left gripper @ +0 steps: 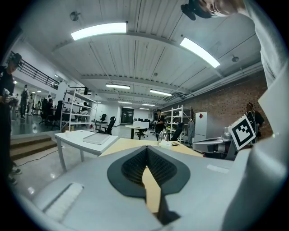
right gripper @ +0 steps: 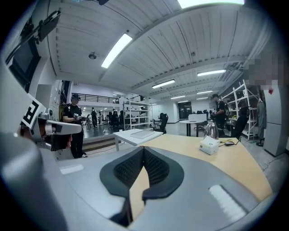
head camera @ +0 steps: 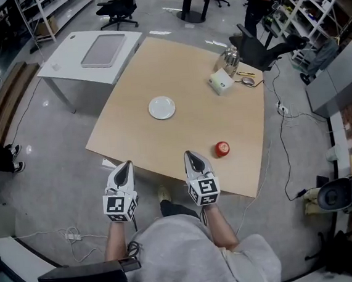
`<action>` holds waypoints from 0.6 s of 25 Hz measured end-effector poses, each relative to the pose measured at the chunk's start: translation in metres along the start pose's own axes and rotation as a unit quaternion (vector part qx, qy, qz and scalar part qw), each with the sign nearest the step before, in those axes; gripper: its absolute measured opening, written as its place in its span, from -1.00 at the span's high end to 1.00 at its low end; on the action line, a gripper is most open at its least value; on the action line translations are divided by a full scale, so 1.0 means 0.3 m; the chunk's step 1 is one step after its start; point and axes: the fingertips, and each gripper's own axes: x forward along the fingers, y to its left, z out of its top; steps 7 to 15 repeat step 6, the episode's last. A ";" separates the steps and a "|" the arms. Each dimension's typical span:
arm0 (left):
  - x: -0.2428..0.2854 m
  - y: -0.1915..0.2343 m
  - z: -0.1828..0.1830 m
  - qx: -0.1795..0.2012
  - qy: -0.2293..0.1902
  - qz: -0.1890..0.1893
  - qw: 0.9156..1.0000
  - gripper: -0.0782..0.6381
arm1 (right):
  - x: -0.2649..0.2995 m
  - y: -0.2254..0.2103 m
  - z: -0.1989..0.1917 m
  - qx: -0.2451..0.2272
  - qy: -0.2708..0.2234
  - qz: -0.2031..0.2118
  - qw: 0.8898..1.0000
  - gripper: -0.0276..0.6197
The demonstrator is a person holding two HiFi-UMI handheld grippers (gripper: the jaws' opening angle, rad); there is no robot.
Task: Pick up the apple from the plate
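Note:
The red apple point(head camera: 222, 149) lies on the bare wooden table point(head camera: 182, 137) near its front right, not on the plate. The white plate point(head camera: 161, 107) sits empty at the table's middle. My right gripper point(head camera: 191, 154) hovers at the table's front edge, just left of the apple and apart from it, jaws shut on nothing. My left gripper point(head camera: 126, 165) hangs level off the front left edge, also shut and empty. In the left gripper view the left gripper point(left gripper: 146, 148) shows its tips meeting, and so does the right gripper point(right gripper: 143, 149) in the right gripper view. Neither gripper view shows the apple.
A white tissue box point(head camera: 220, 81) and a glass kettle point(head camera: 230, 57) stand at the table's far right corner. A white side table point(head camera: 69, 57) with a grey tray point(head camera: 102, 49) adjoins the far left. Office chairs, shelves and floor cables surround the table.

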 end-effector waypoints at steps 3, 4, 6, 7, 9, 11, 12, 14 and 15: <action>-0.001 -0.005 -0.007 0.000 0.000 0.000 1.000 0.73 | -0.005 -0.001 -0.005 0.001 -0.002 0.001 1.000 0.90; -0.001 -0.006 -0.010 0.000 0.000 0.000 1.000 0.73 | -0.005 -0.001 -0.007 0.001 -0.002 0.001 1.000 0.90; -0.002 -0.007 -0.014 0.000 0.000 0.001 1.000 0.73 | -0.006 -0.001 -0.010 0.001 -0.002 0.002 1.000 0.90; -0.002 -0.007 -0.014 0.000 0.000 0.001 1.000 0.73 | -0.006 -0.001 -0.010 0.001 -0.002 0.002 1.000 0.90; -0.002 -0.007 -0.014 0.000 0.000 0.001 1.000 0.73 | -0.006 -0.001 -0.010 0.001 -0.002 0.002 1.000 0.90; -0.002 -0.007 -0.014 0.000 0.000 0.001 1.000 0.73 | -0.006 -0.001 -0.010 0.001 -0.002 0.002 1.000 0.90; -0.002 -0.007 -0.014 0.000 0.000 0.001 1.000 0.73 | -0.006 -0.001 -0.010 0.001 -0.002 0.002 1.000 0.90; -0.002 -0.007 -0.014 0.000 0.000 0.001 1.000 0.73 | -0.006 -0.001 -0.010 0.001 -0.002 0.002 1.000 0.90; -0.002 -0.007 -0.014 0.000 0.000 0.001 1.000 0.73 | -0.006 -0.001 -0.010 0.001 -0.002 0.002 1.000 0.90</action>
